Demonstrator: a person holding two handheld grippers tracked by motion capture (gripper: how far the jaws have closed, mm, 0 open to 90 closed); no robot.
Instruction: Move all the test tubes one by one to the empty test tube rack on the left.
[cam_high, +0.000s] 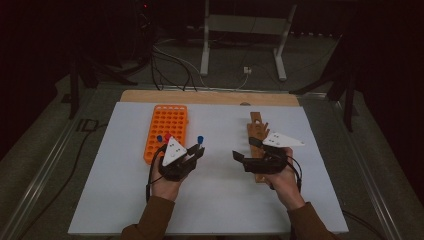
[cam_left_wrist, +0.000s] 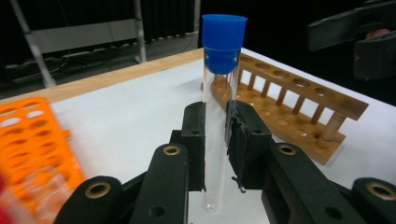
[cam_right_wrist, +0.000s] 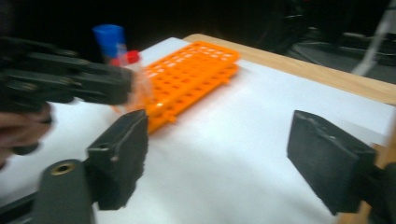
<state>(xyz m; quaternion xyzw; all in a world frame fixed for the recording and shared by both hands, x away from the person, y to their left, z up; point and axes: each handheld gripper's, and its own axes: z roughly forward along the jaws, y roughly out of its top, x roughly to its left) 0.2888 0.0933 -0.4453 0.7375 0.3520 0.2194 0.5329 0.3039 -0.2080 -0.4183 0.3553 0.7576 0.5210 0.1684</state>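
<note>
**A capped tube gripped by the left gripper, the right gripper open**

A clear tube (cam_left_wrist: 215, 140) with a blue cap (cam_left_wrist: 224, 31) is held upright between the pads of the left gripper (cam_left_wrist: 215, 140), which are closed on its glass about halfway down. The tube looks empty. In the high view the tube (cam_high: 199, 142) is seen above the white mat (cam_high: 220, 200), just to the right of the orange rack (cam_high: 167, 122), in front of the left gripper (cam_high: 196, 151).

The orange rack lies on the left half of the mat. Near its front edge two more caps are seen in the high view, one blue (cam_high: 159, 138) and one red (cam_high: 167, 136); whether these tubes stand in the rack's holes cannot be told, since the gripper covers them. The other holes look empty.

The wooden rack (cam_left_wrist: 289, 107) lies on the right half of the mat. In the left gripper view its holes are seen empty, while in the high view it is half covered by the right gripper (cam_high: 245, 150).

The right gripper (cam_right_wrist: 224, 158) is open, with nothing between its pads, and only the mat lies behind them. In its view, which is blurred, the orange rack (cam_right_wrist: 196, 70) is seen farther off, with the left gripper (cam_right_wrist: 70, 84) in front of it and a blue and a red cap above it.

The near end of the orange rack is blurred and cut off at the left edge of the left gripper view.
</note>
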